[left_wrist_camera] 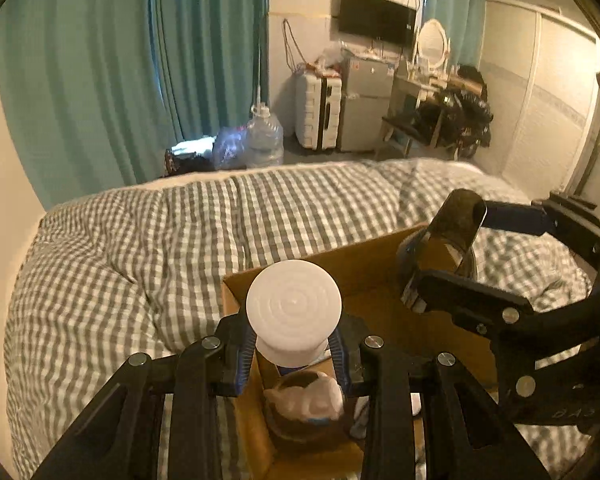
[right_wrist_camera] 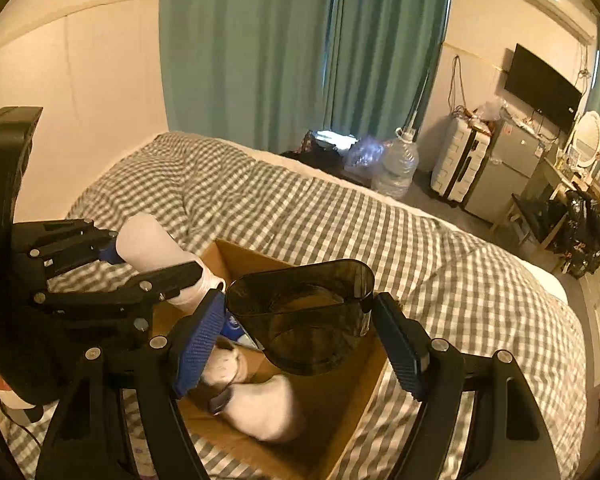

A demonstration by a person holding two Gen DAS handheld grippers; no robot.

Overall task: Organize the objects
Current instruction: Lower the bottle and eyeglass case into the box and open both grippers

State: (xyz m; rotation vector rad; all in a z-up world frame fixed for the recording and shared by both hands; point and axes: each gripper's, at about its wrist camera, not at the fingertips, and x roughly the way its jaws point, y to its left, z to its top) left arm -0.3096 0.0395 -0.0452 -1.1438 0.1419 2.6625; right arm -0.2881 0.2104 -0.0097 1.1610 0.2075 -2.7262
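Observation:
An open cardboard box (left_wrist_camera: 380, 280) (right_wrist_camera: 340, 420) sits on a bed with a grey-and-white checked quilt (left_wrist_camera: 140, 248). Over the box's near-left corner, my left gripper (left_wrist_camera: 294, 344) (right_wrist_camera: 148, 260) is shut on the neck of a white bottle (left_wrist_camera: 294, 304) (right_wrist_camera: 152, 246), whose round base faces the left wrist camera. My right gripper (right_wrist_camera: 300, 332) (left_wrist_camera: 452, 256) is shut on a dark smoky see-through container (right_wrist_camera: 304, 312) (left_wrist_camera: 458, 228), held above the box's right side between the blue pads (right_wrist_camera: 198, 344). Inside the box lie white plush items (right_wrist_camera: 260, 404) (left_wrist_camera: 308, 398) and a blue-and-white item (right_wrist_camera: 234, 328).
Beyond the bed hang teal curtains (left_wrist_camera: 140, 60). On the floor stand a large water jug (left_wrist_camera: 264, 136), a white suitcase (left_wrist_camera: 318, 112) and a small grey fridge (left_wrist_camera: 366, 100). A dressing table with an oval mirror (left_wrist_camera: 432, 44) and a wall TV (left_wrist_camera: 376, 16) are at the back right.

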